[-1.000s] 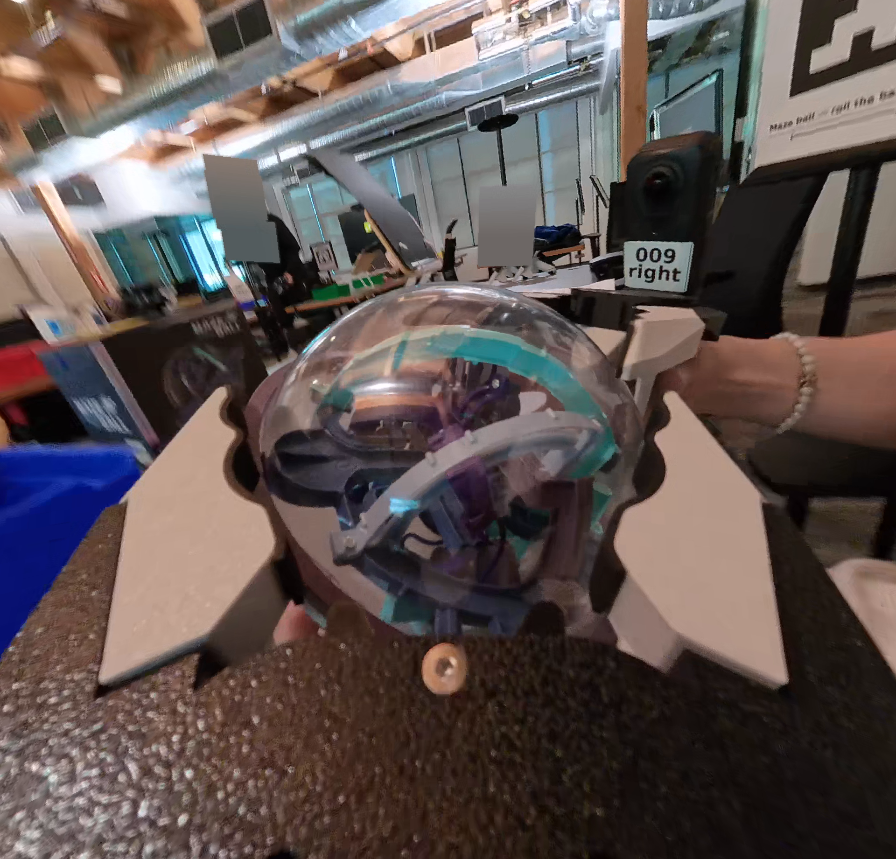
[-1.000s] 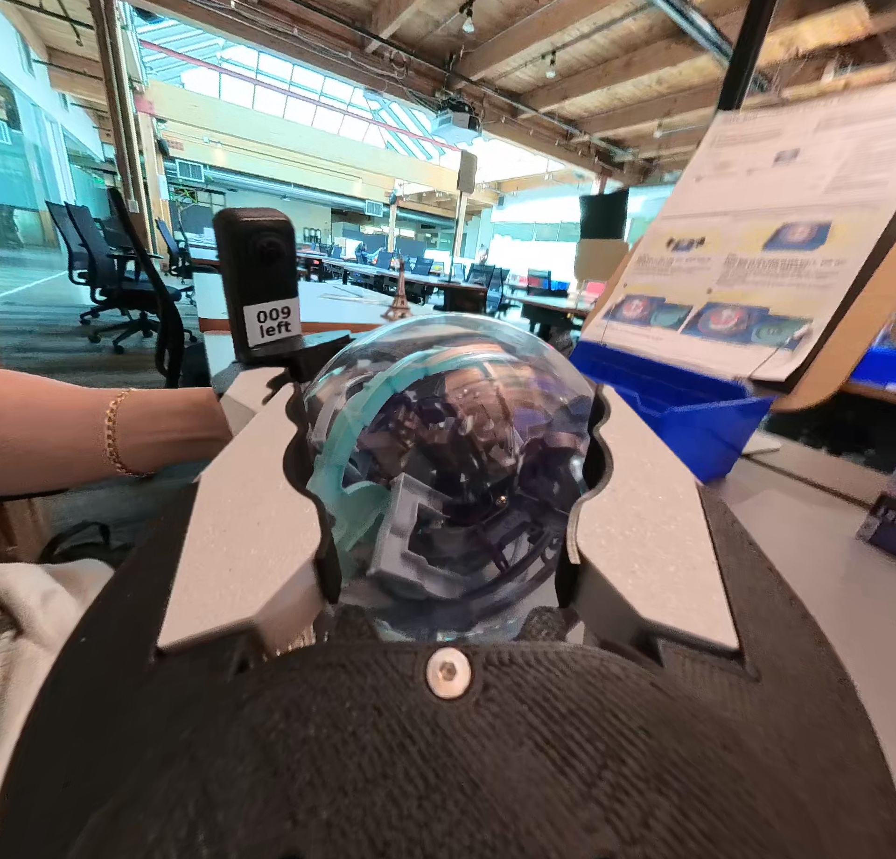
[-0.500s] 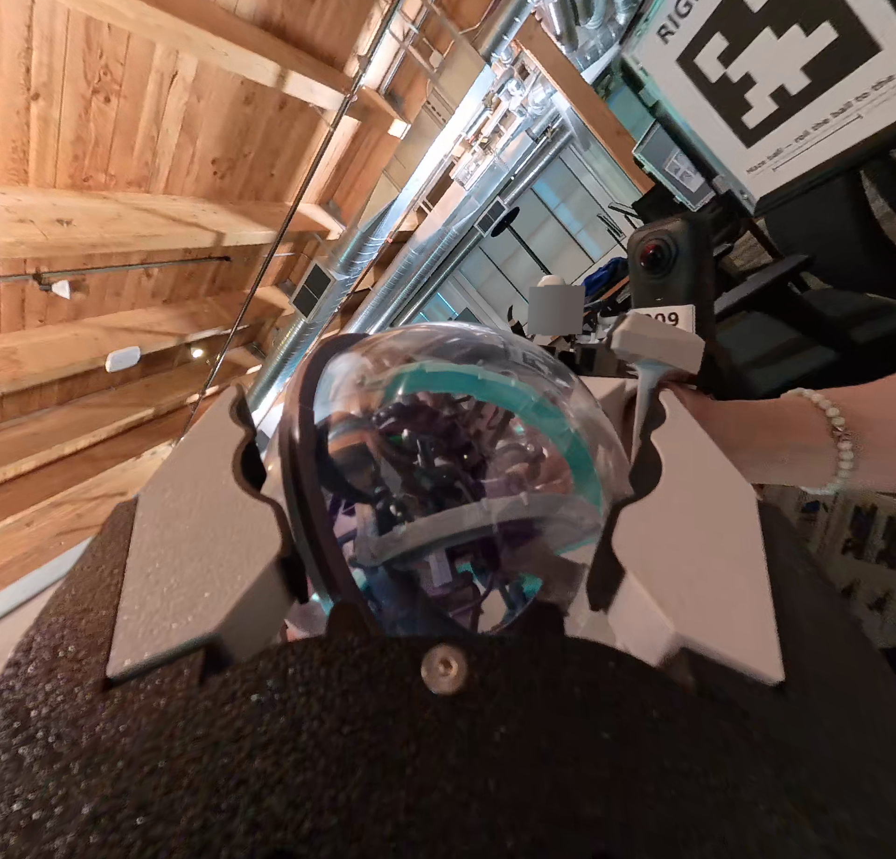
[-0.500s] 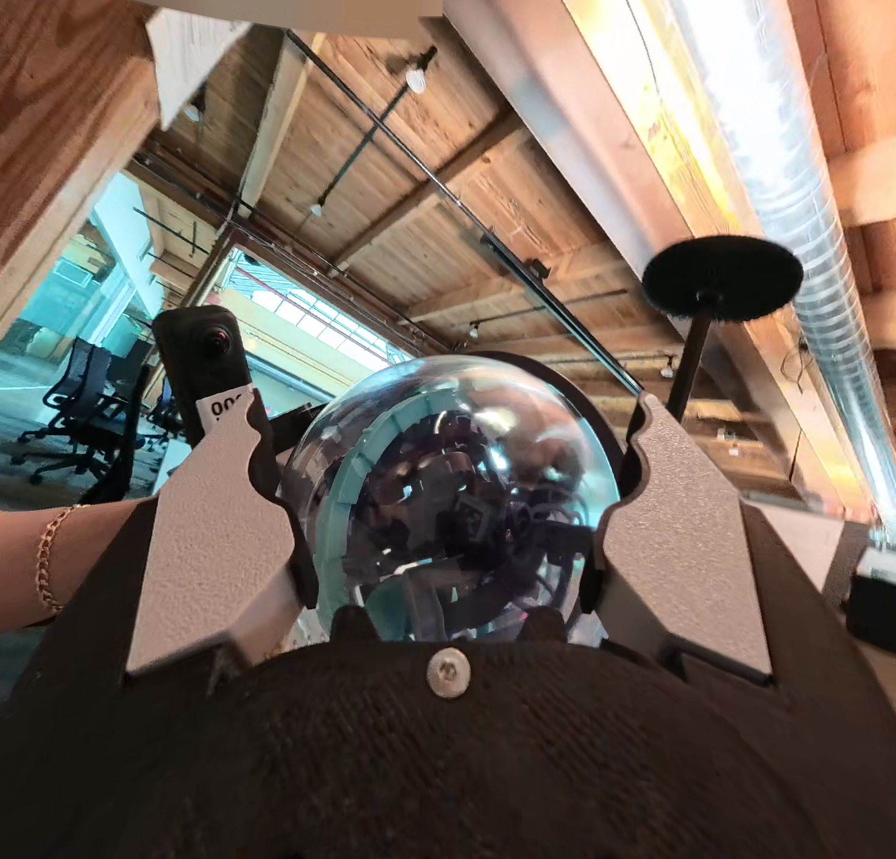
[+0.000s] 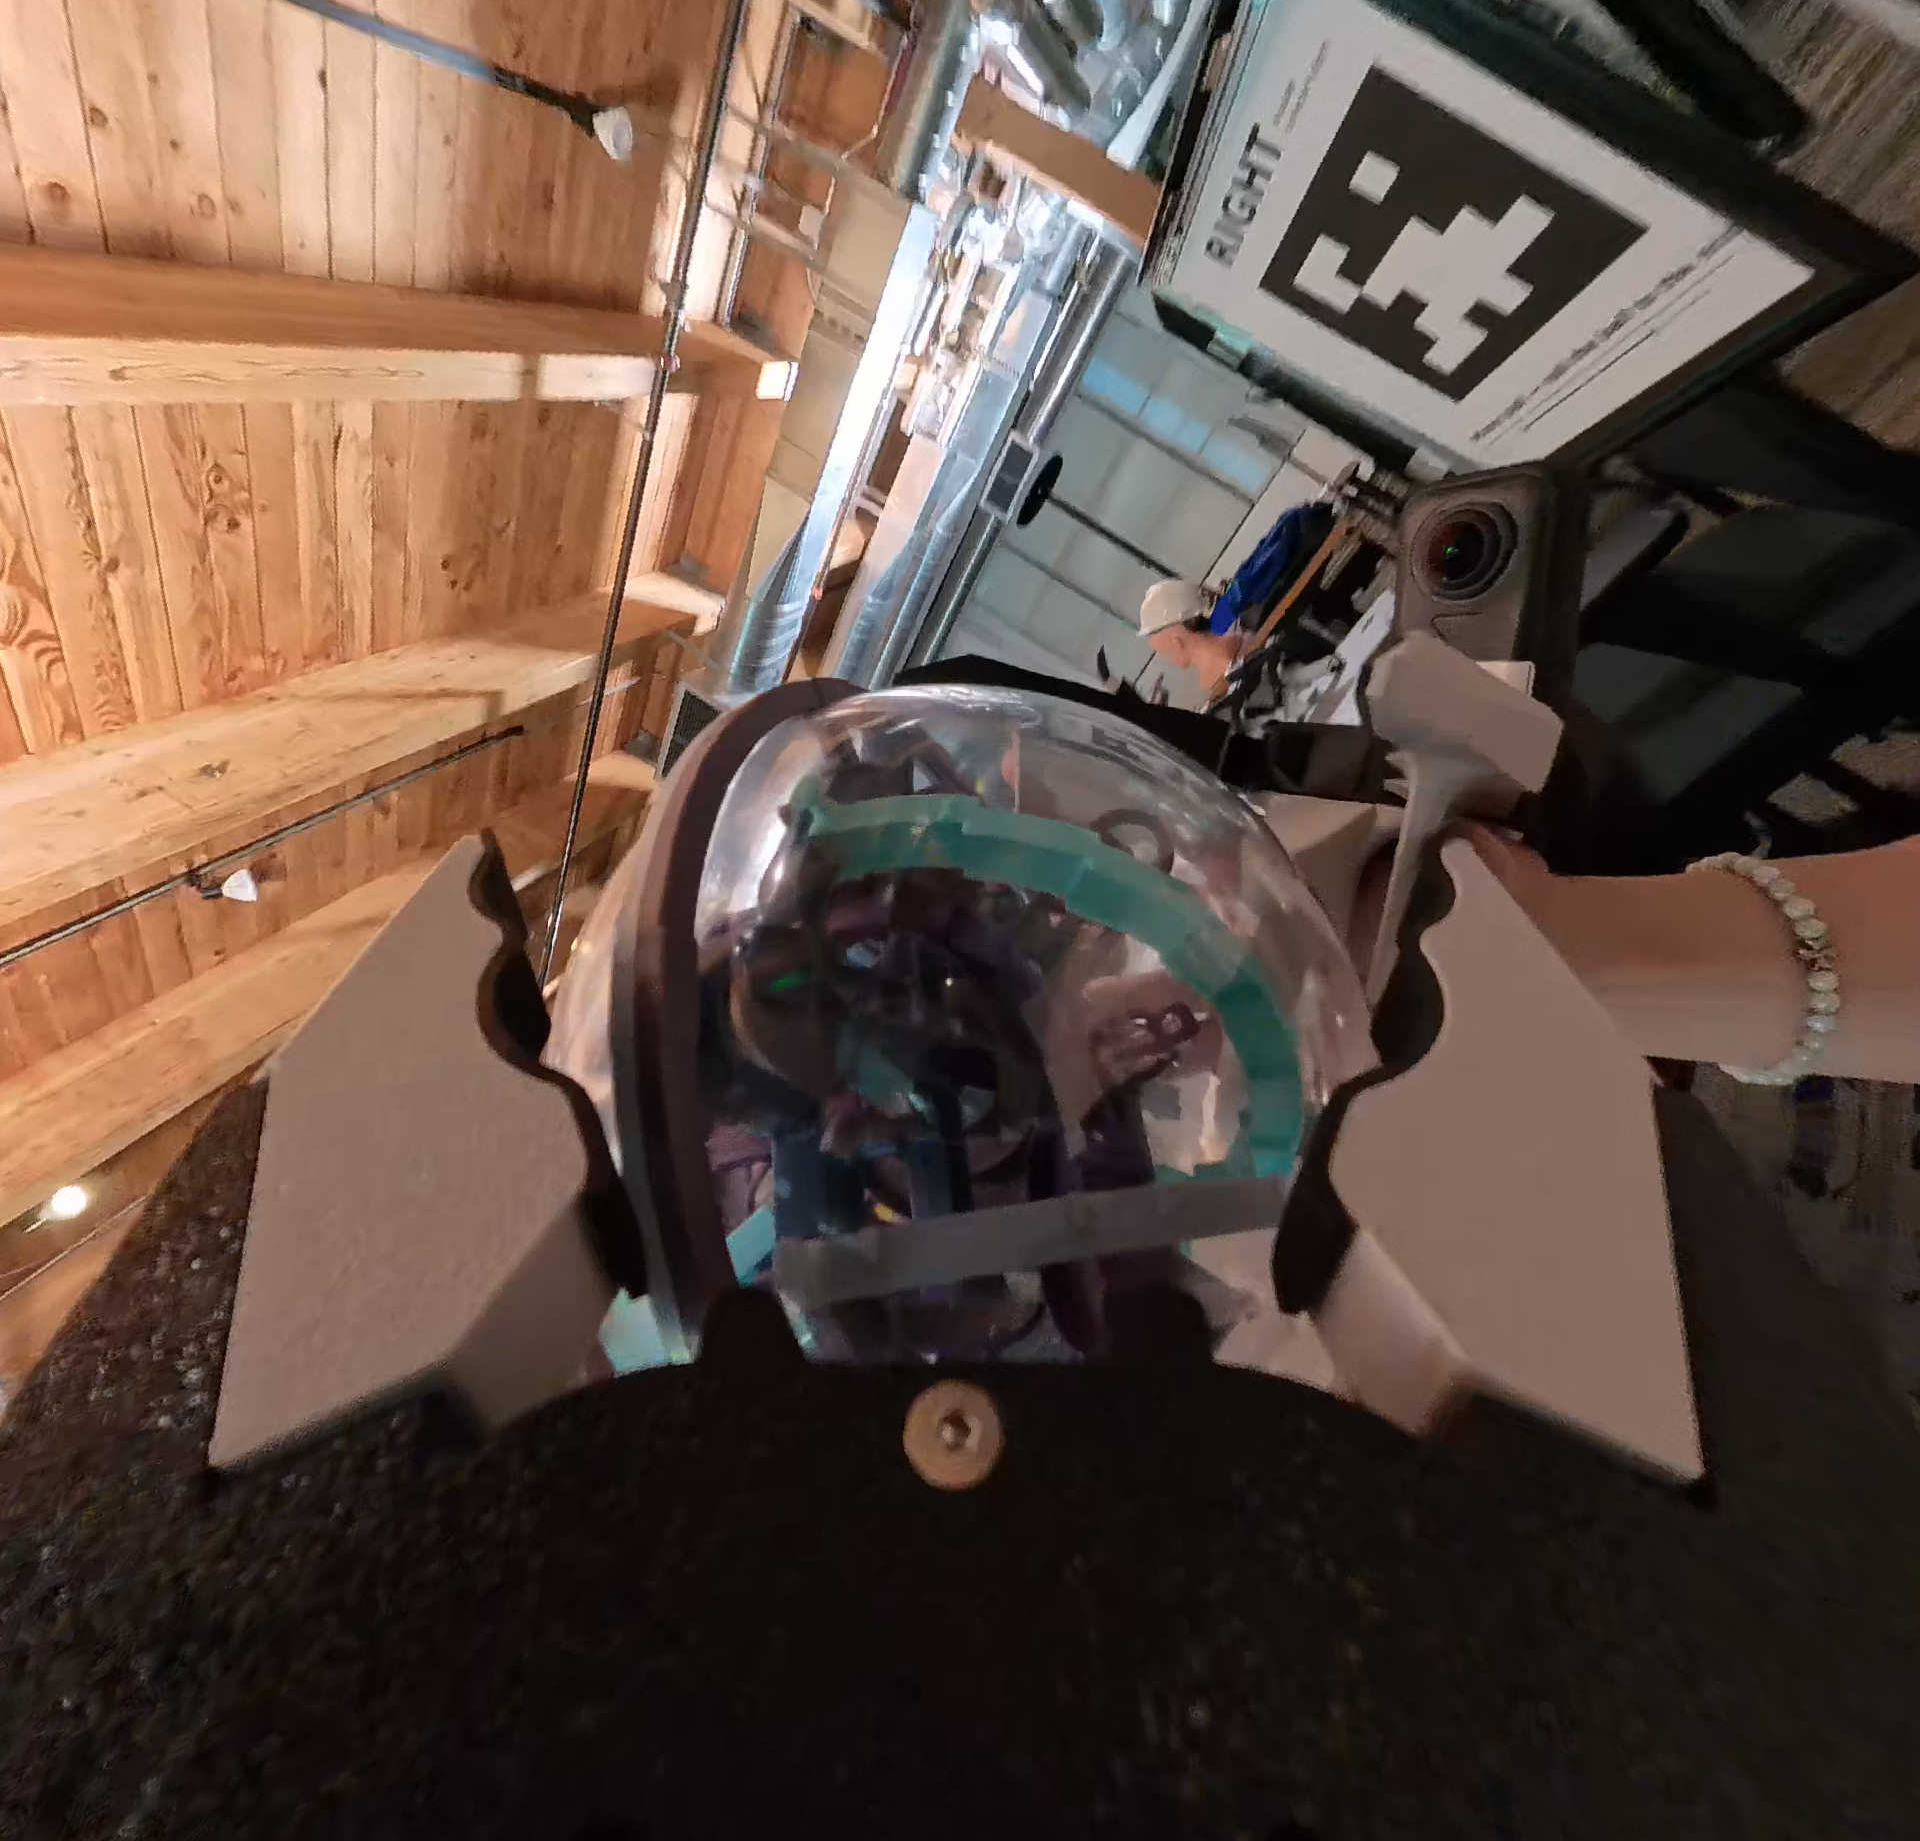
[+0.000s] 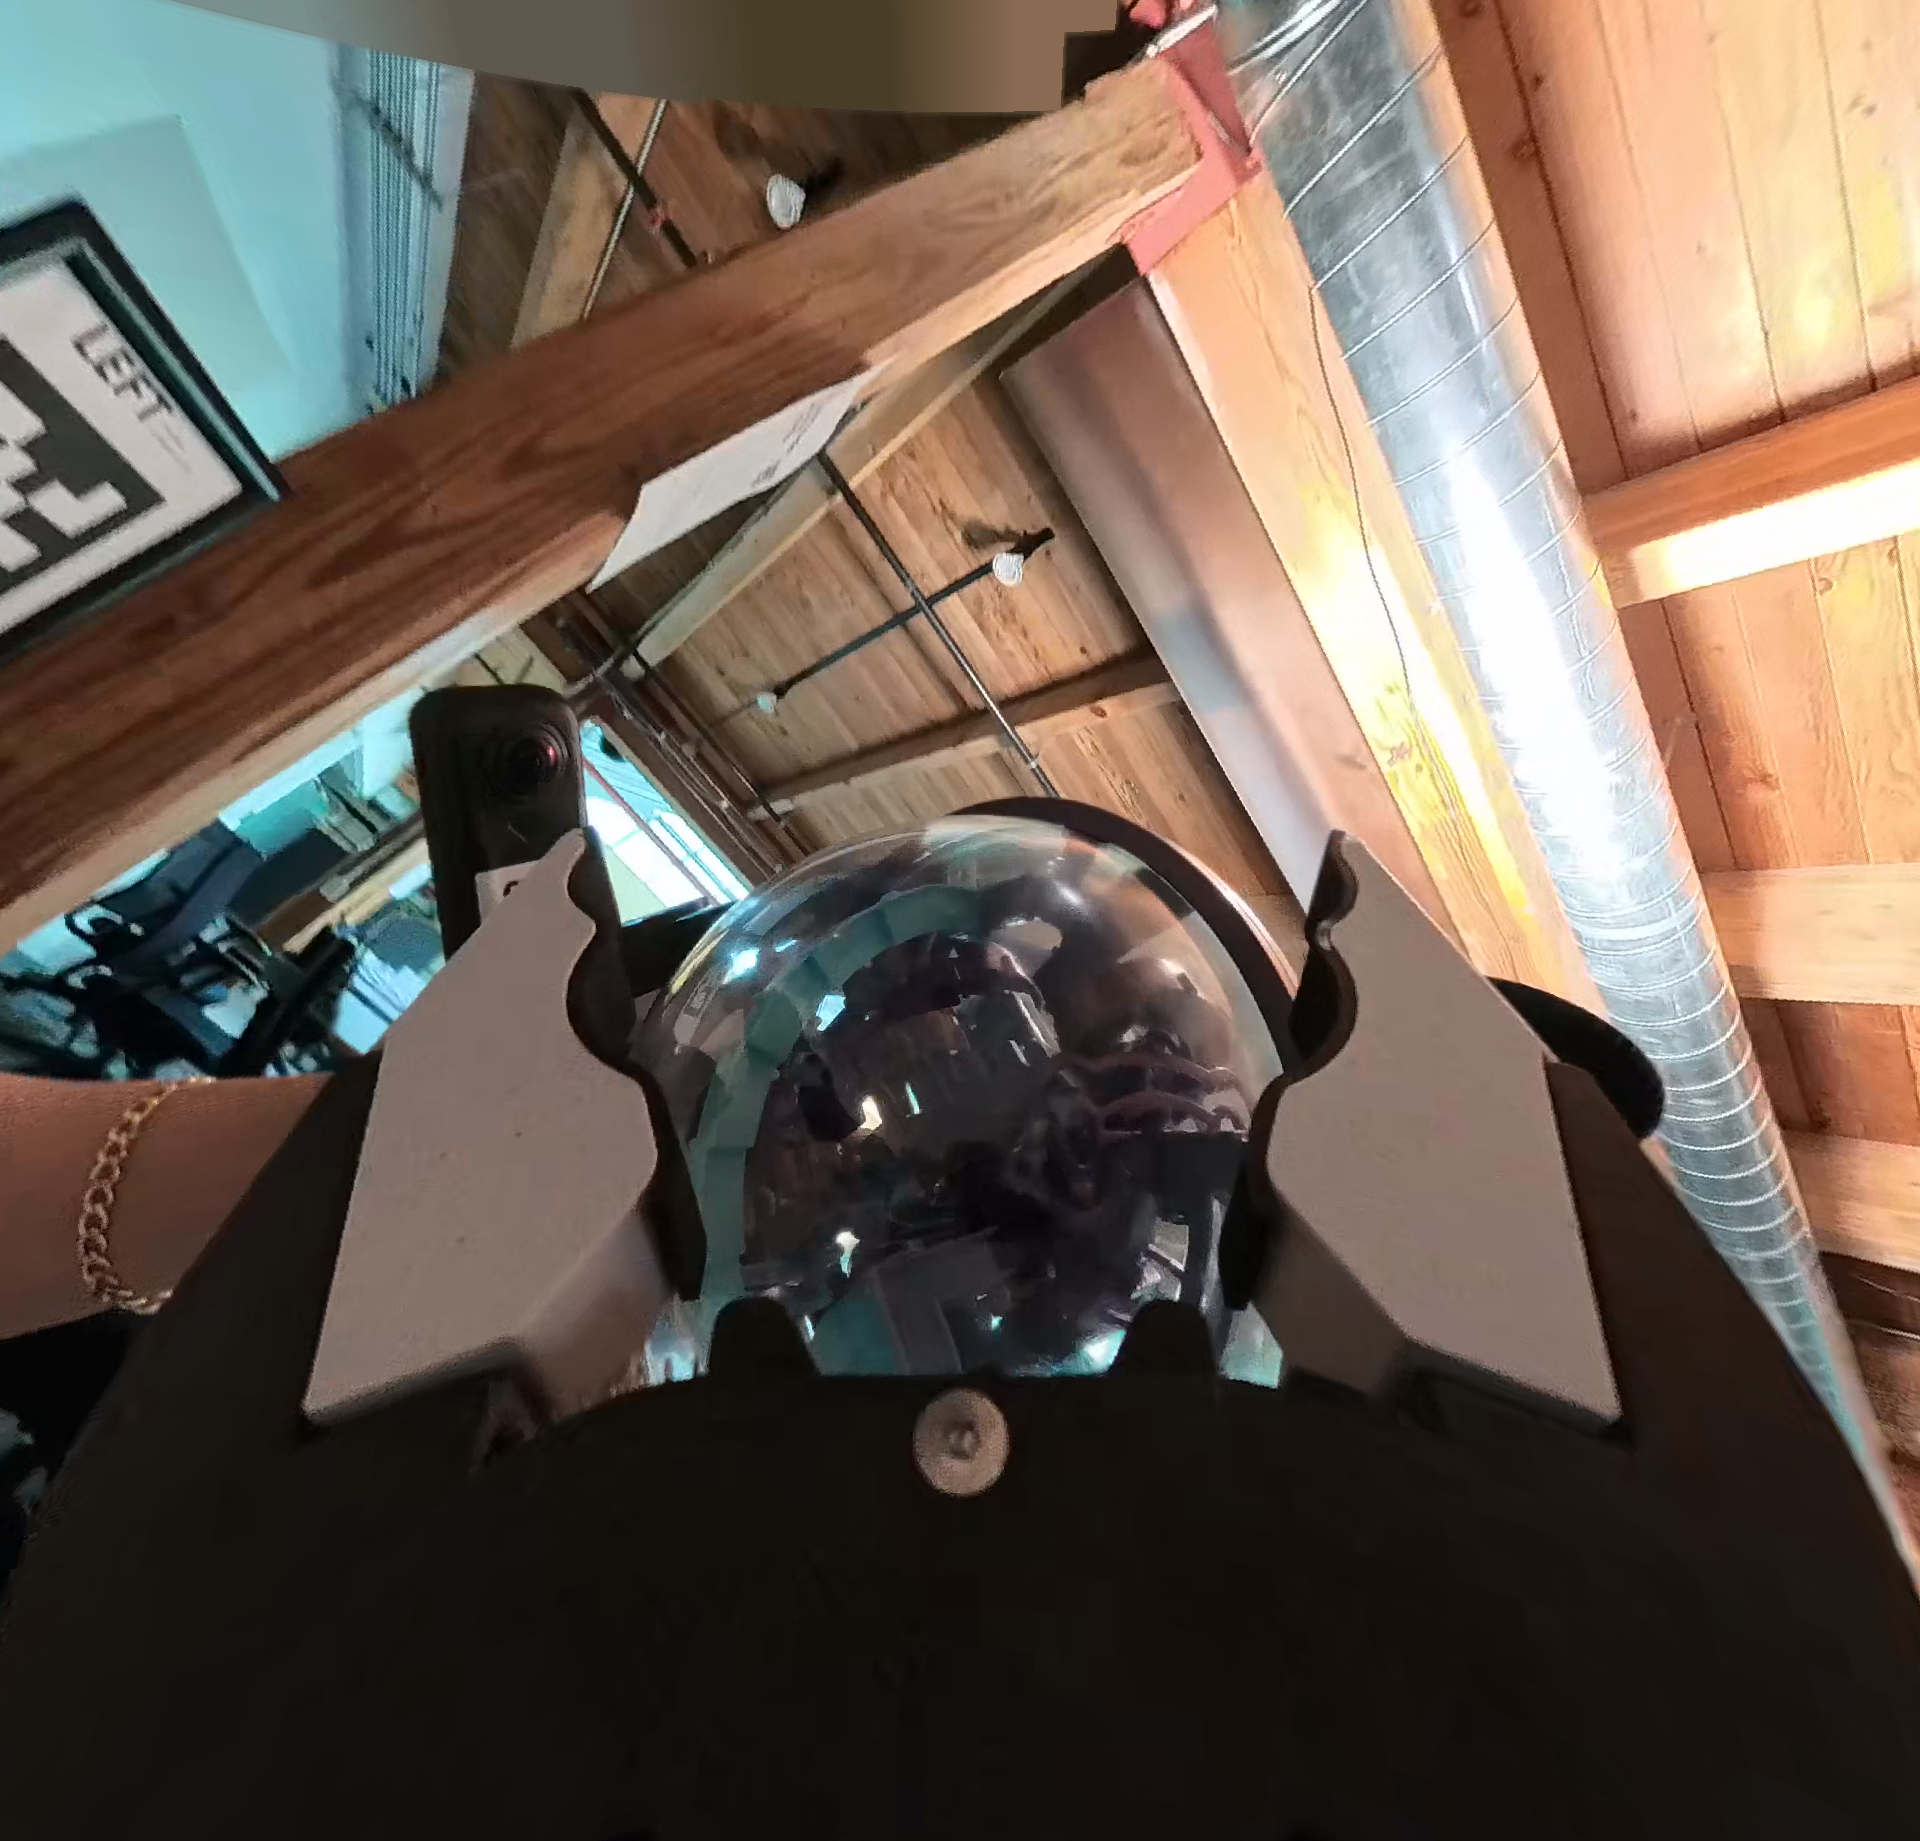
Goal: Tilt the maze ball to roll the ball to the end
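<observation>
The maze ball [image 5: 987, 1043] is a clear sphere with teal, grey and purple tracks inside. It is held up in the air between both grippers. My left gripper [image 5: 966, 856] is shut on its sides with grey fingers [image 5: 416, 1116]. My right gripper [image 6: 956, 861] is shut on it from the opposite side, where the maze ball [image 6: 966, 1095] also shows. The right gripper's camera [image 5: 1475, 555] and the hand holding it [image 5: 1662, 950] show beyond the ball. The left gripper's camera [image 6: 499, 783] shows at the left. I cannot make out the small ball inside.
Both views point up at a wooden ceiling with beams [image 6: 623, 420] and a metal duct [image 6: 1507, 648]. A black-and-white marker board [image 5: 1455, 233] hangs at the upper right and another [image 6: 62, 441] at the left. Office chairs [image 6: 187, 970] stand low at the left.
Both grippers have tipped the maze ball steeply upward and rolled it. The views have swung from the room and tables to the ceiling. Both grips have held.
</observation>
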`<move>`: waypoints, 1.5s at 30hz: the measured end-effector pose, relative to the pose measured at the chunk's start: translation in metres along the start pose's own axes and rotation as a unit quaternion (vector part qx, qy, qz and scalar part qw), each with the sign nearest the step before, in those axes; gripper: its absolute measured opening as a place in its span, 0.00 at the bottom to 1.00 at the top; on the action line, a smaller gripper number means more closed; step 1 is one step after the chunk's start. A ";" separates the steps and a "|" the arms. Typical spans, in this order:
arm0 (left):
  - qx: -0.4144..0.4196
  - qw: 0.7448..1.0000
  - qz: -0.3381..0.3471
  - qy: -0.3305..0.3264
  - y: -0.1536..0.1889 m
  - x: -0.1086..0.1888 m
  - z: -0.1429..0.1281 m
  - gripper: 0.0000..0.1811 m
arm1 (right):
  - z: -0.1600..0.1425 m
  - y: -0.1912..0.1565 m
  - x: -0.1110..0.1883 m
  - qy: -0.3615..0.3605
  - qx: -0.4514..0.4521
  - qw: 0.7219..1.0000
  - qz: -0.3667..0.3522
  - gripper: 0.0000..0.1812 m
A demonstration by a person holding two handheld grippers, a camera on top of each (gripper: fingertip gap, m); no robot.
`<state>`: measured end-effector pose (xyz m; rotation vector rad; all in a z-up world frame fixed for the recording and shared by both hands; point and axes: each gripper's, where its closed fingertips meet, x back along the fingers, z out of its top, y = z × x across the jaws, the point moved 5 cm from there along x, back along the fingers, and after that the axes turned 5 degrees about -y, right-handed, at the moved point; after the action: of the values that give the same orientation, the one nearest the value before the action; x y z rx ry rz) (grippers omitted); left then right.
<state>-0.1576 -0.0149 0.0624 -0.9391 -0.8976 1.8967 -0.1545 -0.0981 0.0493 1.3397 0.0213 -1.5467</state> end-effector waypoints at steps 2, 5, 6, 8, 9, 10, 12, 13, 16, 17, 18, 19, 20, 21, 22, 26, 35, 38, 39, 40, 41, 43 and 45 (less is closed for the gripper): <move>-0.019 1.000 -0.002 -0.025 0.002 -0.006 0.001 0.87 | 0.003 0.007 0.004 0.020 -0.025 0.999 0.000 0.73; -0.101 0.993 -0.002 -0.068 0.006 -0.014 -0.007 0.86 | 0.002 0.019 0.012 0.072 -0.079 0.994 -0.005 0.75; -0.118 0.990 0.004 -0.081 0.006 -0.016 -0.011 0.87 | 0.000 0.024 0.015 0.085 -0.093 0.992 -0.008 0.74; -0.119 0.989 0.010 -0.092 0.006 -0.020 -0.017 0.87 | -0.006 0.032 0.020 0.101 -0.115 0.988 -0.013 0.74; -0.116 0.989 0.012 -0.094 0.006 -0.021 -0.020 0.86 | -0.008 0.036 0.022 0.109 -0.130 0.985 -0.016 0.73; -0.110 0.990 0.014 -0.089 0.006 -0.022 -0.021 0.85 | -0.010 0.041 0.025 0.116 -0.145 0.982 -0.021 0.72; -0.084 0.993 0.022 -0.074 0.005 -0.023 -0.021 0.85 | -0.014 0.050 0.028 0.127 -0.175 0.975 -0.042 0.72; -0.069 0.995 0.029 -0.068 0.003 -0.024 -0.020 0.85 | -0.018 0.054 0.030 0.130 -0.188 0.972 -0.057 0.71; -0.032 0.996 0.041 -0.066 0.000 -0.029 -0.019 0.82 | -0.026 0.064 0.032 0.136 -0.238 0.957 -0.098 0.74; -0.025 0.996 0.045 -0.069 -0.001 -0.030 -0.019 0.82 | -0.027 0.065 0.032 0.138 -0.247 0.953 -0.109 0.74; -0.015 0.996 0.052 -0.070 -0.002 -0.031 -0.019 0.83 | -0.028 0.067 0.032 0.139 -0.256 0.949 -0.120 0.73; -0.002 0.996 0.059 -0.069 -0.004 -0.031 -0.019 0.83 | -0.029 0.068 0.032 0.135 -0.265 0.946 -0.129 0.73; 0.012 0.996 0.063 -0.066 -0.006 -0.030 -0.019 0.83 | -0.028 0.069 0.031 0.130 -0.267 0.945 -0.133 0.73; 0.026 0.995 0.066 -0.064 -0.007 -0.029 -0.018 0.83 | -0.028 0.069 0.030 0.125 -0.270 0.945 -0.138 0.73; 0.039 0.995 0.068 -0.064 -0.009 -0.028 -0.018 0.83 | -0.028 0.069 0.028 0.117 -0.275 0.943 -0.144 0.73; 0.073 0.993 0.070 -0.067 -0.014 -0.026 -0.023 0.84 | -0.027 0.069 0.025 0.099 -0.282 0.941 -0.161 0.70; 0.067 0.996 0.063 -0.017 -0.010 -0.021 -0.023 0.80 | -0.027 0.073 0.031 0.122 -0.289 0.938 -0.150 0.70; 0.059 0.996 0.069 -0.003 -0.009 -0.020 -0.021 0.79 | -0.028 0.074 0.033 0.131 -0.295 0.935 -0.145 0.70; 0.053 0.996 0.071 -0.009 -0.007 -0.020 -0.022 0.80 | -0.028 0.073 0.033 0.130 -0.294 0.936 -0.143 0.71; 0.044 0.996 0.073 -0.016 -0.006 -0.021 -0.023 0.80 | -0.029 0.073 0.033 0.130 -0.296 0.936 -0.142 0.71; 0.037 0.996 0.077 -0.022 -0.005 -0.022 -0.023 0.81 | -0.030 0.073 0.032 0.128 -0.302 0.934 -0.142 0.72; 0.031 0.995 0.085 -0.035 -0.004 -0.024 -0.024 0.82 | -0.032 0.073 0.032 0.125 -0.316 0.928 -0.149 0.74; 0.028 0.994 0.091 -0.046 -0.004 -0.025 -0.024 0.83 | -0.036 0.073 0.030 0.116 -0.326 0.925 -0.157 0.74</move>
<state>-0.1262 -0.0292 0.0614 -0.9328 -0.8299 2.1242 -0.0738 -0.1305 0.0554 0.9899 0.8637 -1.4391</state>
